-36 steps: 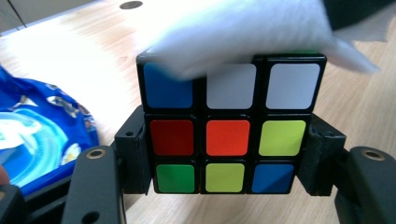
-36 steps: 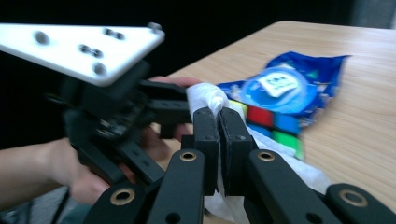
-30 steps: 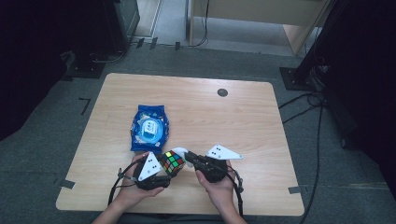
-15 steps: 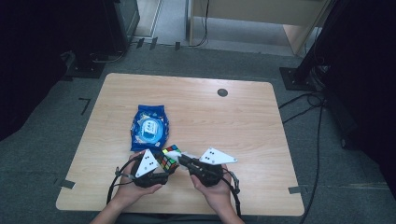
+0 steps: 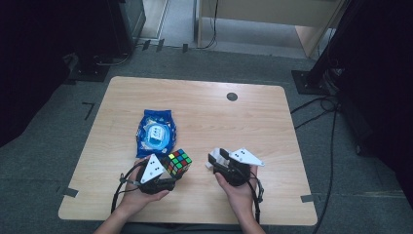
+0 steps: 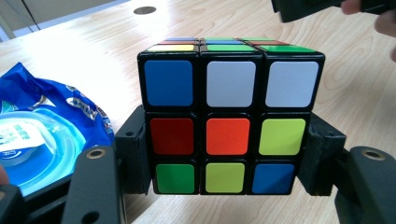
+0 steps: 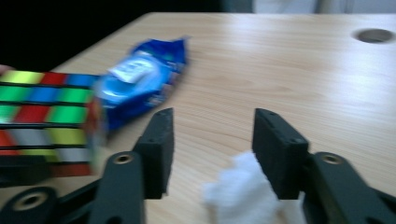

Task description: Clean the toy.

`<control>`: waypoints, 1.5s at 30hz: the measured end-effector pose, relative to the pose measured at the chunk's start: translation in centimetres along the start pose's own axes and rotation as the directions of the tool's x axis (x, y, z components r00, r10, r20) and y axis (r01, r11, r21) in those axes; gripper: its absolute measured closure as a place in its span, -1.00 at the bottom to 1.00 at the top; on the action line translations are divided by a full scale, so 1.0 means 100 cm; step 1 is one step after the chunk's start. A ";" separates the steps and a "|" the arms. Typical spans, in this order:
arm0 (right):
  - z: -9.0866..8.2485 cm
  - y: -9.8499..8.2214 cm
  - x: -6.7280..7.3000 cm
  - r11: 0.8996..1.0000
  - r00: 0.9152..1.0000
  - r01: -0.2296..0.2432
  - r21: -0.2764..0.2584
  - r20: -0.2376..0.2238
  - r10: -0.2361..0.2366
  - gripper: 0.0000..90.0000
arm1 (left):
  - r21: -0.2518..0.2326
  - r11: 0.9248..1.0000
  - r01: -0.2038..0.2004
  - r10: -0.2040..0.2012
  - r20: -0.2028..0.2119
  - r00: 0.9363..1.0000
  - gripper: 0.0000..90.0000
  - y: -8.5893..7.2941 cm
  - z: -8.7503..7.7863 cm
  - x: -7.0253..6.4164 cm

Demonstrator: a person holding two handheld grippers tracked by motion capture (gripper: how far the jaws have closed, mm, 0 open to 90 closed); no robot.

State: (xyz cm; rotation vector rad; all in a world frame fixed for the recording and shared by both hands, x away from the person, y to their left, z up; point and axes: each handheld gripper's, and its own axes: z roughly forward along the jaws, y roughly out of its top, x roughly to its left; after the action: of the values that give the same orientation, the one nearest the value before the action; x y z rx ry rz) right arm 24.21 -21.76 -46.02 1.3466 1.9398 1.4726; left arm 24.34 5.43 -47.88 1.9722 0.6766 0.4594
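Clamping the cube by two opposite sides, the left gripper is held just beside the blue packet. The right gripper, its jaws just opened and empty, is seen right of the cube, apart from it.

Puzzle cube just before snack packet; table beneath both
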 end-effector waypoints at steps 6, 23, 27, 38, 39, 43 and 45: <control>0.003 0.004 0.037 0.999 0.984 -0.039 -0.002 -0.174 0.038 -0.37 | -0.001 1.000 0.004 -0.004 -0.002 1.000 -0.23 0.000 0.001 -0.003; 0.023 -0.004 0.056 0.989 0.978 -0.086 0.116 -0.181 0.106 -0.23 | -0.018 1.000 -0.008 0.009 0.045 0.999 -0.25 0.003 0.005 -0.015; 0.019 0.002 0.047 0.989 0.976 -0.105 0.108 -0.177 0.123 -0.23 | 0.001 0.997 -0.080 0.080 0.068 0.995 -0.28 -0.001 0.004 -0.014; 0.016 0.009 0.036 0.972 0.948 -0.093 0.216 -0.280 0.153 -0.23 | 0.035 0.984 -0.174 0.174 0.002 0.985 -0.32 -0.006 0.007 -0.013; 0.016 0.009 0.037 0.971 0.945 -0.098 0.218 -0.286 0.159 -0.23 | 0.033 0.983 -0.183 0.183 -0.001 0.983 -0.33 -0.006 0.006 -0.014; 0.017 0.009 0.037 0.969 0.944 -0.107 0.221 -0.284 0.169 -0.23 | 0.024 0.982 -0.188 0.189 -0.019 0.982 -0.38 -0.006 0.007 -0.017; 0.017 0.009 0.037 0.968 0.944 -0.110 0.225 -0.281 0.172 -0.23 | 0.020 0.980 -0.196 0.196 -0.019 0.980 -0.42 -0.006 0.008 -0.020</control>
State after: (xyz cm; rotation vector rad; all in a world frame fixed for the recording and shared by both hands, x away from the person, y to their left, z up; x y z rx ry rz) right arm 24.09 -17.73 -44.92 1.4474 2.2813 1.6623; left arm 23.09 3.89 -48.84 2.0634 0.5023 0.5952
